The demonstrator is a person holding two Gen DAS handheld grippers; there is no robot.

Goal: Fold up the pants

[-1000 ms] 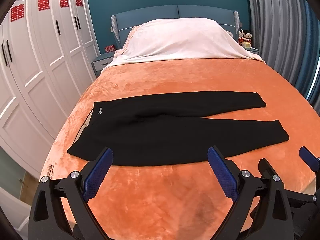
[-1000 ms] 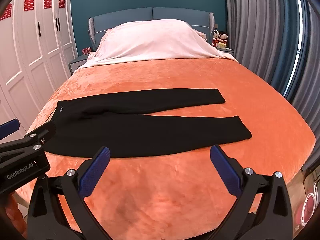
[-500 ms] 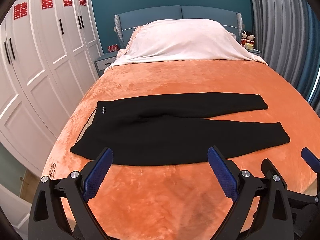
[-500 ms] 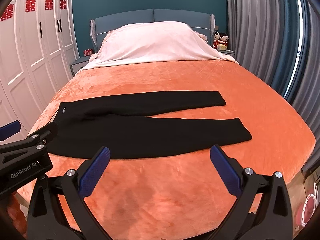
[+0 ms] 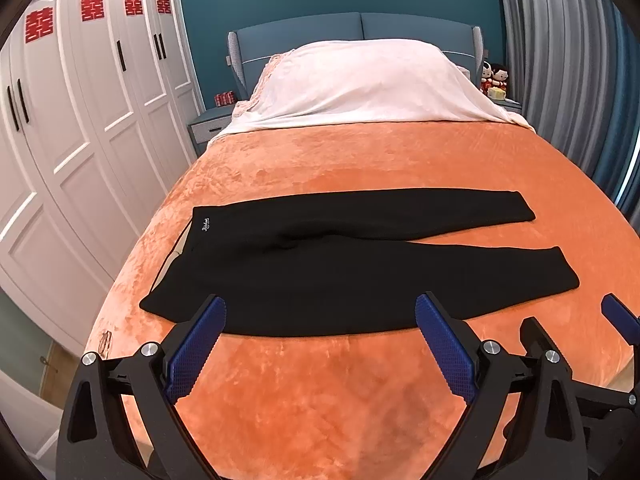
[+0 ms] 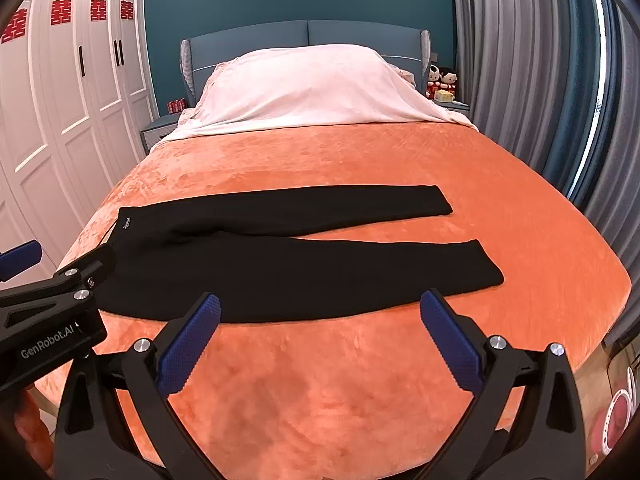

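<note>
Black knit pants (image 5: 344, 264) lie flat across the orange plush bedspread (image 5: 360, 392), legs apart. My left gripper (image 5: 318, 350) and right gripper (image 6: 320, 344) hover wide open, empty; I'd pinch the near leg's waist and cuff together.

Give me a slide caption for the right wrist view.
Open right gripper hovers above the orange plush bedspread, facing black pants laid flat, legs unfolded and side by side.
</note>
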